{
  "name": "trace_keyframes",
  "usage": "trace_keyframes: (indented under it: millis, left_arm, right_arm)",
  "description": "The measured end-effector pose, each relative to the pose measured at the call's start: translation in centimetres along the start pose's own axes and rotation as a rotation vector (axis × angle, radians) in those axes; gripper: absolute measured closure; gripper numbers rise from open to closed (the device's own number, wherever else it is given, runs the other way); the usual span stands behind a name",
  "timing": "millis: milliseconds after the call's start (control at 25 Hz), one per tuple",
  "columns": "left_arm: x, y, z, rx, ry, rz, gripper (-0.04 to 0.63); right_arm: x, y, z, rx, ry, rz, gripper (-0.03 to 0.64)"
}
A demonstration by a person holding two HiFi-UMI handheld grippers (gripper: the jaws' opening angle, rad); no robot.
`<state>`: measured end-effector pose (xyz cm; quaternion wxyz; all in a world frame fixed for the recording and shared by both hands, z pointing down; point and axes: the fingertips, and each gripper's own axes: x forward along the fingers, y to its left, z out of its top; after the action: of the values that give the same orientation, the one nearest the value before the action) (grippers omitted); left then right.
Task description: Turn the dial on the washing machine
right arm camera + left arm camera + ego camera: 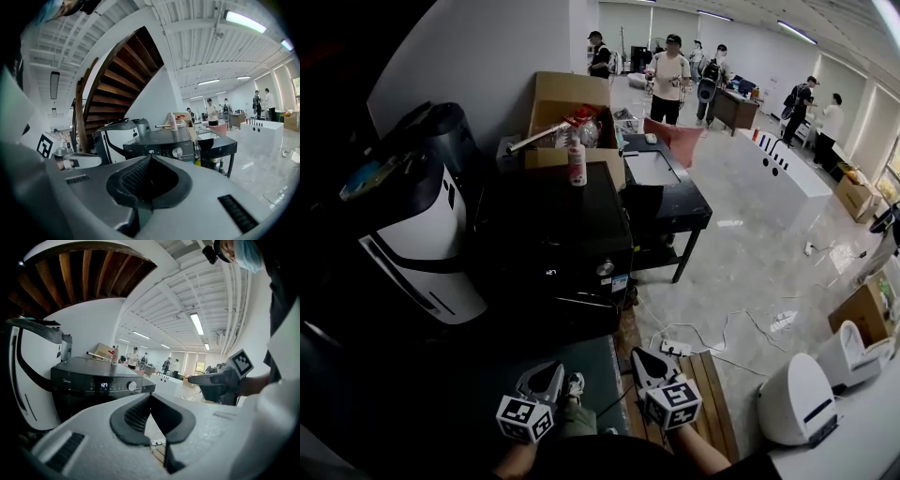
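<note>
One silver dial (605, 268) sits at the right end of the front panel of the black washing machine (553, 234), well apart from both claws. I judge that the main risk is a poor approach: with its jaws pressed together, a claw can only push the dial, slip off its smooth rim, or hit the lit display (104, 386) beside it. The left gripper (546, 373) and right gripper (645, 360) are both fully closed, holding and touching nothing.
</note>
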<state>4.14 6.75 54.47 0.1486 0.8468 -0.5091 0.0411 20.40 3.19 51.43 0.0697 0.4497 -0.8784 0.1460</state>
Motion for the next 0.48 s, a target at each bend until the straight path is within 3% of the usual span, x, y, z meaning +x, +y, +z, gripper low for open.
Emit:
trace_keyframes:
  millis: [480]
  left_arm:
    - [-0.9,-1.8,-0.8,0.002,0.002,-0.006,0.584]
  right_arm:
    - [-1.9,-0.2,-0.7,0.001,0.006,-0.011,0.618]
